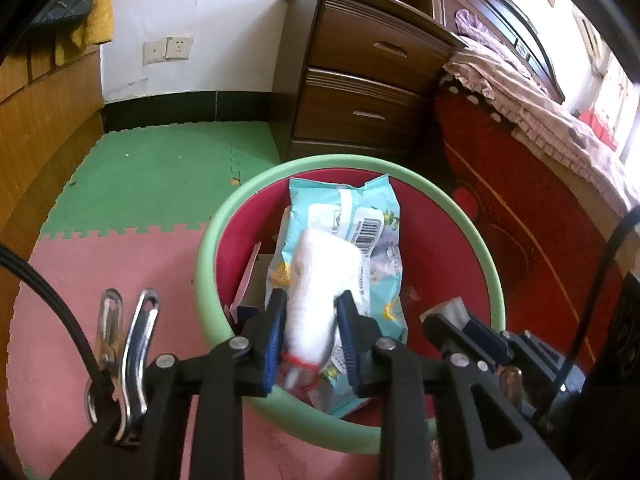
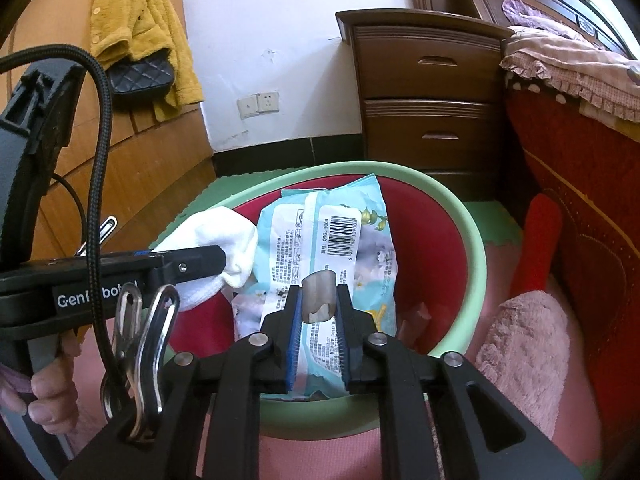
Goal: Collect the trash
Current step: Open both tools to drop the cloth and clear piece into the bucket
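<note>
Both grippers hang over the bin. On the left gripper the blue pads are clamped on a white sock above the bin's near left side. On the right gripper the jaws are pinched on a small brown cardboard tube. Below them a pale blue wipes packet lies inside the red bin with its green rim, on pink and green foam mats. Beyond stands a brown nightstand, with a bed at far right.

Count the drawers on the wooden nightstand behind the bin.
2. The upper drawer sits directly under the nightstand top; the lower drawer is right beneath it. Both look closed; the bin hides the nightstand's base.
</note>
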{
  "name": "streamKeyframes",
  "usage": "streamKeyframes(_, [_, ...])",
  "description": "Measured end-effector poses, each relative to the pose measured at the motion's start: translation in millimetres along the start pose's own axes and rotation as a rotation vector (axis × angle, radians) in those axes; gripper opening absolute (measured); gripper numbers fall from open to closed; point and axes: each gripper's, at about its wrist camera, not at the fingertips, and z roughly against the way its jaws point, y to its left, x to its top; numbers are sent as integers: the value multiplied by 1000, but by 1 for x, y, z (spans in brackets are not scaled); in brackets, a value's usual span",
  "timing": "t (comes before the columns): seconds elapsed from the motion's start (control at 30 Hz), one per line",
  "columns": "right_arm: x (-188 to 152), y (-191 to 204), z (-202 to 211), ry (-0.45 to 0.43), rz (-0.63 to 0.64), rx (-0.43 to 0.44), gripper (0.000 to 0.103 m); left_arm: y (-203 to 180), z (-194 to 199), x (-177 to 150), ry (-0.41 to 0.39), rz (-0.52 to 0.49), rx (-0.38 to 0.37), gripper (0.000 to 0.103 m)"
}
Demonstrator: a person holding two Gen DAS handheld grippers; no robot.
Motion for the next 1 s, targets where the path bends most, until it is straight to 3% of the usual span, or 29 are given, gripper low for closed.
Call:
streamKeyframes(0.63, [-2,-4,0,-23,-20,-15,35,9,8,-3,-9,25,-3,30])
streamKeyframes(1.0, [-1,-2,4,-13,-47,7,58,15,25,-5,-33,30,22,30])
